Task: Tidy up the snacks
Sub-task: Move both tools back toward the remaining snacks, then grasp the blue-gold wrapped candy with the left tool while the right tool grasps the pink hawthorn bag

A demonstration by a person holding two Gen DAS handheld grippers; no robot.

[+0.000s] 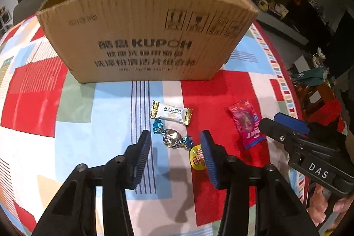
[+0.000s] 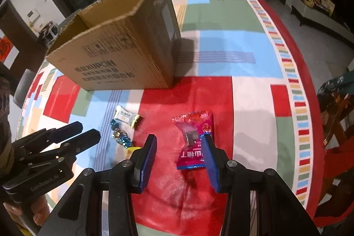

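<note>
Snacks number four: a foil candy (image 1: 174, 138) between the parted left gripper (image 1: 176, 143) fingers, a white bar (image 1: 171, 113) just beyond, a yellow sweet (image 1: 197, 157) at its right finger, a pink packet (image 2: 194, 138) between the parted right gripper (image 2: 180, 147) fingers. One cardboard box (image 1: 143, 37) stands beyond.

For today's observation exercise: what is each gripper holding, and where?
Nothing. The left gripper and right gripper are open above sweets on the table.

brown cardboard box (image 1: 141, 37), red-blue-green patchwork tablecloth (image 1: 33, 90), pink-red packet (image 2: 194, 138), white-gold candy (image 1: 171, 113), blue claw pads (image 1: 206, 154)
</note>
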